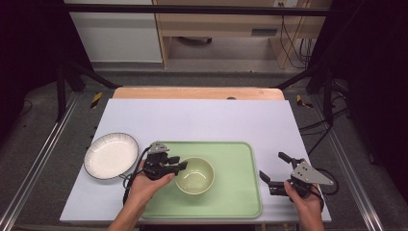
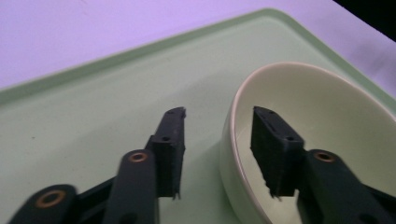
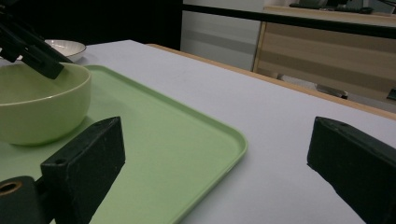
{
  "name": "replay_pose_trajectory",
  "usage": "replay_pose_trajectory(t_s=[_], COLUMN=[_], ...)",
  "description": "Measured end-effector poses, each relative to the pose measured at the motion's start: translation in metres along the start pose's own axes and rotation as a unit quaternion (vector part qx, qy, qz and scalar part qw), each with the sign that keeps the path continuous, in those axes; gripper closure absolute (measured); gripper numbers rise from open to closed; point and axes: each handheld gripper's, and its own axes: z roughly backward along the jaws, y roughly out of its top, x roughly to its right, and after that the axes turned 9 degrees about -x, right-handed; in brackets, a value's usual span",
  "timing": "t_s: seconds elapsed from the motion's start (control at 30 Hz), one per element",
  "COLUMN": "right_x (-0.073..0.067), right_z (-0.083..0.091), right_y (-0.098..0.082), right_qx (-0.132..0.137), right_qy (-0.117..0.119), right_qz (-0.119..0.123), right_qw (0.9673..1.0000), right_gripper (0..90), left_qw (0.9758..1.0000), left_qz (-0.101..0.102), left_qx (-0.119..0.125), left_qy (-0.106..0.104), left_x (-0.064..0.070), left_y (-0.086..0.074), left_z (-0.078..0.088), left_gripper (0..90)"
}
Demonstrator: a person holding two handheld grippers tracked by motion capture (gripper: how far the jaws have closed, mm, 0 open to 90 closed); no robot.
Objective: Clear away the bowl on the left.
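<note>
straddling the bowl [image 2: 299, 116] rim, left claw [image 2: 218, 135] parted, hand low over tray [image 2: 93, 116]

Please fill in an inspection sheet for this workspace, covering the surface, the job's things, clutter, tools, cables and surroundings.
Surface: white sheet over a wooden table.
Job's things: pale green bowl upright on the green tray; white plate off the tray, to its left.
Clutter: nothing seen.
Tools: left tool open, straddling the bowl's rim, pads not pressing; right tool open, holding nothing, beside the tray.
Cables: one trails from each tool; more on the floor at right.
Surroundings: black frame rails, wooden furniture behind.
</note>
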Motion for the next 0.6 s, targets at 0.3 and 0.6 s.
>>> replay_pose_trajectory(t_s=[0.3, 0.6], right_x=[0.0, 0.0], right_z=[0.001, 0.002], right_y=[0.0, 0.0], right_qx=[0.0, 0.003], right_qy=[-0.001, -0.002], right_qz=[0.001, 0.0], right_qw=[1.0, 1.0], right_gripper=[4.3, 4.3], left_qw=[0.9964, 0.9893], left_qz=[-0.06, -0.076], left_qx=[0.061, 0.124], left_qy=[-0.002, 0.008], left_x=[-0.004, -0.02], left_y=[0.0, -0.005], left_z=[0.017, 0.044], left_gripper=[21.2, 14.6])
